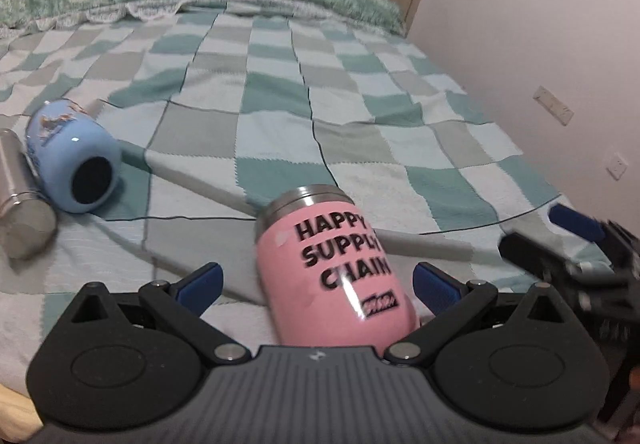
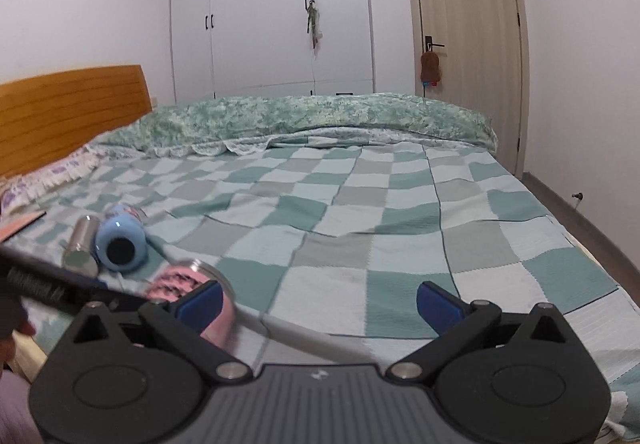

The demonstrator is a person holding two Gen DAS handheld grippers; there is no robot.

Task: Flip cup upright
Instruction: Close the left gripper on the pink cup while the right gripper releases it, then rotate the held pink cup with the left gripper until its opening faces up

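In the left wrist view, the pink steel-rimmed cup (image 1: 328, 268) lies on the checkered bed (image 1: 360, 100) between the spread left gripper (image 1: 318, 282), its long axis pointing away.

In the right wrist view, the spread right gripper (image 2: 320, 302) holds nothing; the cup, seemingly blurred, lies to its left.

The cup (image 1: 332, 268) lies between the left claw's (image 1: 318, 284) fingers (two more cups (image 1: 72, 160) lie far left).

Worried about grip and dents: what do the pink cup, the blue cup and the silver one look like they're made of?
Pink cup: likely steel under glossy pink coating; bare brushed-metal rim band, a bright highlight streak on its side.
Blue cup: glossy, either ceramic or coated metal; small sharp glint, dark opening.
Silver cup: bare brushed stainless steel by its dull grey sheen.
All look smooth, probably slippery.
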